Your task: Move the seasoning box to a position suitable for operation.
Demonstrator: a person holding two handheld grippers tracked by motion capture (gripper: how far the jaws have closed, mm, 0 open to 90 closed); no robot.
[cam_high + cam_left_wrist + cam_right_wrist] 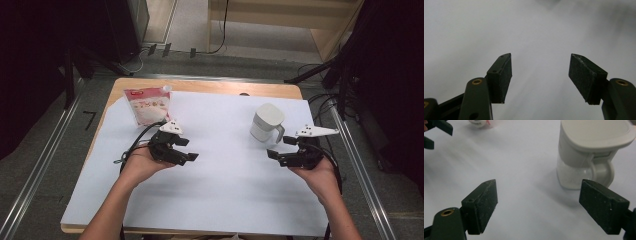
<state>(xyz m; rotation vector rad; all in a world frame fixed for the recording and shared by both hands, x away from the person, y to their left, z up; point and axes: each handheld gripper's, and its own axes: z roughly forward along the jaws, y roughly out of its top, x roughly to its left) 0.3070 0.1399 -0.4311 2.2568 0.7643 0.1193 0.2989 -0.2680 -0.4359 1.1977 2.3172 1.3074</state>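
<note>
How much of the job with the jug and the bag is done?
Nothing looks done: the lidded white plastic jug and the red-and-white pouch stand apart on the white table cover. The left gripper and right gripper are open and empty, the right nearest the jug's handle. Handling both is probably left.

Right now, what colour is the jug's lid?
White, on the jug; the lid shows best in the right gripper view.

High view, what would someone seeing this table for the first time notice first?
Two hand-held grippers hover over a white sheet: the left gripper near the middle left, the right gripper at the right, both with jaws open and nothing between them. Just beyond the right gripper stands a lidded white jug with its handle turned towards it. At the far left corner a pink and white pouch stands upright.
</note>
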